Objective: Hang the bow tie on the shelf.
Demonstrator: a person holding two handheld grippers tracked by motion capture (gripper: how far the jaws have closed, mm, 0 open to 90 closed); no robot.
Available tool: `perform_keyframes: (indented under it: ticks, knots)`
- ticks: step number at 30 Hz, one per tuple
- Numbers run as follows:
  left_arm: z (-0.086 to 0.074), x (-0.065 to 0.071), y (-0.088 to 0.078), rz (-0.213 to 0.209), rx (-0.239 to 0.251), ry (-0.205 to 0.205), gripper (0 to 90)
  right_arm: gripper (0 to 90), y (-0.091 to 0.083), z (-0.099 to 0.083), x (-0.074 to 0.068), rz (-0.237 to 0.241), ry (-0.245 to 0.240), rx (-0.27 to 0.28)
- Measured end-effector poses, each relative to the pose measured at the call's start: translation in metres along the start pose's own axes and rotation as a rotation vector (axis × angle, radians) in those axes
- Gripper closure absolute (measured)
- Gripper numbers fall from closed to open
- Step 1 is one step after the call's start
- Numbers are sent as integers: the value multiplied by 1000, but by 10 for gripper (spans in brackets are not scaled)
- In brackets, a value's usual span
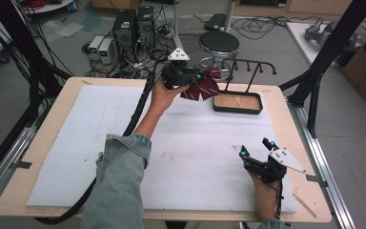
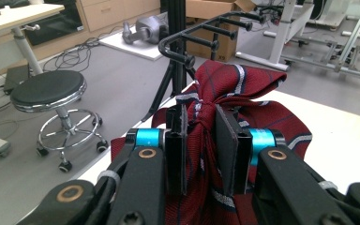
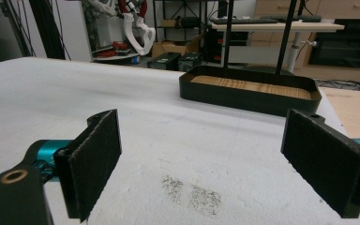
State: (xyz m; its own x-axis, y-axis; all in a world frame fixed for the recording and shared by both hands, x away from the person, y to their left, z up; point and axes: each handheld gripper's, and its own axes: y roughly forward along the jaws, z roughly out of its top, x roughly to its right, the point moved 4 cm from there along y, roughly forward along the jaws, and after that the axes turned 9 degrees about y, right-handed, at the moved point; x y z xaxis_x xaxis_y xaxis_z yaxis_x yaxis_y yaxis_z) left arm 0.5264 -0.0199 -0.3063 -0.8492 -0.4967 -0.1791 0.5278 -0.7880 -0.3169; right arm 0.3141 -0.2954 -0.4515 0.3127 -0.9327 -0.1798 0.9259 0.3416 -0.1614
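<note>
Denim sleeve point(image 1: 119, 181) first, since it comes in closest from the bottom of the high view, running up to the left hand point(image 1: 164, 93) near the far edge of the table point(image 1: 43, 143). That hand carries the left gripper point(image 1: 195, 76), and its jaws are clamped narrow on a dark red striped cloth point(image 1: 202, 86) (a tie or scarf, I cannot tell which). In the left gripper view the two black pads point(image 2: 176, 150) pinch the cloth point(image 2: 243, 89) just below a bunched knot, with the loose folds spreading above and to either side of them. The cloth is held off the white mat point(image 1: 195, 143), at about twelve o'clock on the table, just left of the black rack point(image 1: 248, 71) whose wooden tray base point(image 1: 237, 102) stands at roughly one o'clock. From the left gripper view, the rack's row of pegs point(image 2: 206, 40) rises right behind the cloth, close to its top edge; whether they touch I cannot tell.

Down at about five o'clock the right hand point(image 1: 264, 193) rests near the mat's front edge with the right gripper point(image 1: 256, 148). Its jaws stand wide apart with nothing between them. In the right gripper view the mat point(image 3: 168, 140) lies below the pads point(image 3: 93, 159), and the tray base point(image 3: 248, 91) sits well beyond them.
</note>
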Motion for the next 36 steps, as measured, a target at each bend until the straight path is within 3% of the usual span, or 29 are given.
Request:
perform_keyframes:
  ticks: [17, 19, 25, 36]
  knots:
    - [31, 7, 11, -10, 97, 6, 745, 116, 0, 0, -1, 4, 0, -3]
    - [35, 5, 11, -9, 122, -17, 746, 116, 0, 0, -1, 5, 1, -3]
    - [43, 9, 13, -13, 133, 1, 746, 116, 1, 0, 0, 6, -3, -1]
    - [56, 8, 27, -15, 151, -22, 747, 116, 2, 0, 0, 6, 4, -4]
